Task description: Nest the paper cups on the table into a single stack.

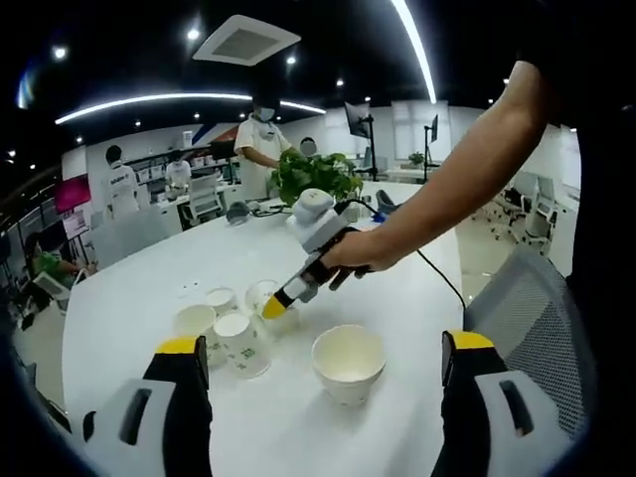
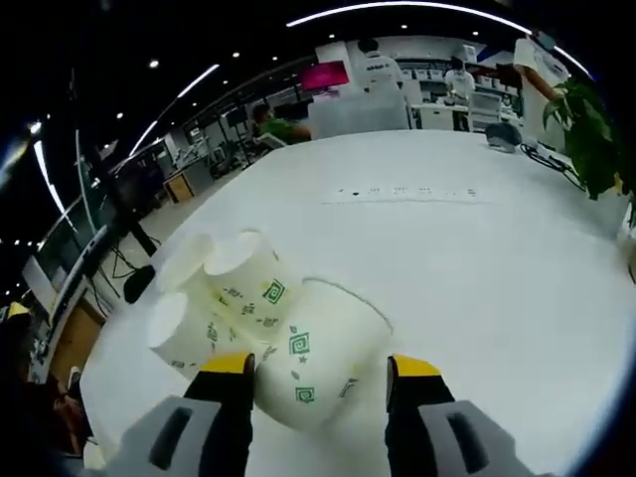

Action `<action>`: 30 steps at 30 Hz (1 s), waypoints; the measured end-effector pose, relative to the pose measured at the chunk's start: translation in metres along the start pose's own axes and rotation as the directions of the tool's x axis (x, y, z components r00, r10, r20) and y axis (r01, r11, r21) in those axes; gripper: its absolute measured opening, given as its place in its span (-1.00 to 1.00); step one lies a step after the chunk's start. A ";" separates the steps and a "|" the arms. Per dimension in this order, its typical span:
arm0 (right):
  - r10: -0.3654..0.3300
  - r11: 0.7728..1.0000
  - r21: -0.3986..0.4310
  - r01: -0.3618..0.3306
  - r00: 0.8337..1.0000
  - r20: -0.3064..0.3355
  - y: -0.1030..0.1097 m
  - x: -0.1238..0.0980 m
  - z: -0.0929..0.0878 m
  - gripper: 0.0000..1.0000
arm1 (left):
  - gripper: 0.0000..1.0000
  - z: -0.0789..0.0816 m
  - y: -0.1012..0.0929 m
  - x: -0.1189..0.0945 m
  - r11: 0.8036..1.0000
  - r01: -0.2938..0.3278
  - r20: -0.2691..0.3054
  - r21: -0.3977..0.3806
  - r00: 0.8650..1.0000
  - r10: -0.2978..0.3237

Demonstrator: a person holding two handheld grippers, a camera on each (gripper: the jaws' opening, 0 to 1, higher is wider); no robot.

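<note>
cups: white paper, green square motifs | nearest cup (image 2: 313, 363): upright, rim up, between the right gripper (image 2: 318, 383) jaw tips, close to both | three more cups (image 2: 214, 298): clustered touching, just beyond and left of it | wide white paper bowl (image 1: 348, 363): upright, between and ahead of the left gripper (image 1: 328, 363) jaws, apart

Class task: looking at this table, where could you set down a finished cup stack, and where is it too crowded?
Free: the bare white table past the cups towards the plant. Crowded: the cluster of paper cups by the right tongs, with the paper bowl beside it.
</note>
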State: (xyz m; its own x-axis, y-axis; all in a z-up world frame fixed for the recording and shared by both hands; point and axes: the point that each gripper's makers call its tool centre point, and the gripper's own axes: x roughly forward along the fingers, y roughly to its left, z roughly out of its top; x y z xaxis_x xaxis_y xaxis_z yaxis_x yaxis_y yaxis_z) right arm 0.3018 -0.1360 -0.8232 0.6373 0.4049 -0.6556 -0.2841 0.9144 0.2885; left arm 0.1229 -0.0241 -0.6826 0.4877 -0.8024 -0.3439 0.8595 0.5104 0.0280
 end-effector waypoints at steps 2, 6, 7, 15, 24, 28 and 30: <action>0.006 1.000 0.025 -0.006 1.000 -0.003 0.001 0.000 -0.002 0.02 | 0.92 0.001 0.001 0.000 1.000 -0.004 0.007 -0.009 1.000 0.004; 0.001 1.000 -0.001 -0.001 1.000 -0.022 0.000 0.001 -0.007 -0.08 | 0.91 -0.001 0.003 -0.001 1.000 -0.007 0.004 -0.013 1.000 0.007; 0.005 1.000 -0.006 -0.005 1.000 -0.031 0.000 0.001 -0.008 -0.15 | 0.91 -0.002 0.004 -0.002 1.000 -0.005 0.002 -0.012 1.000 0.005; -0.009 0.999 -0.043 0.007 0.999 -0.052 -0.003 0.000 -0.014 -0.24 | 0.89 0.000 0.007 -0.001 0.999 -0.019 0.014 -0.028 1.000 0.019; -0.018 0.997 -0.073 0.017 1.000 -0.023 0.000 -0.009 -0.010 -0.28 | 0.89 -0.002 0.010 -0.001 0.998 -0.019 0.030 -0.063 0.999 0.021; -0.017 0.995 -0.097 0.018 1.000 0.012 0.001 -0.017 -0.001 -0.29 | 0.88 -0.001 0.013 -0.001 0.997 -0.028 0.037 -0.072 0.999 0.030; -0.014 0.995 -0.097 0.017 1.000 0.024 0.003 -0.023 -0.001 -0.29 | 0.87 -0.001 0.014 0.000 0.997 -0.032 0.039 -0.075 0.999 0.035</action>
State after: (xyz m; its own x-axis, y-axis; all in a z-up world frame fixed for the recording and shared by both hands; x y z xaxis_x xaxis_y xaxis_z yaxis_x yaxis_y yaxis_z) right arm 0.2857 -0.1428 -0.8081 0.6586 0.3916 -0.6425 -0.3415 0.9165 0.2085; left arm 0.1349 -0.0167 -0.6830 0.5229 -0.7956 -0.3058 0.8297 0.5574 -0.0314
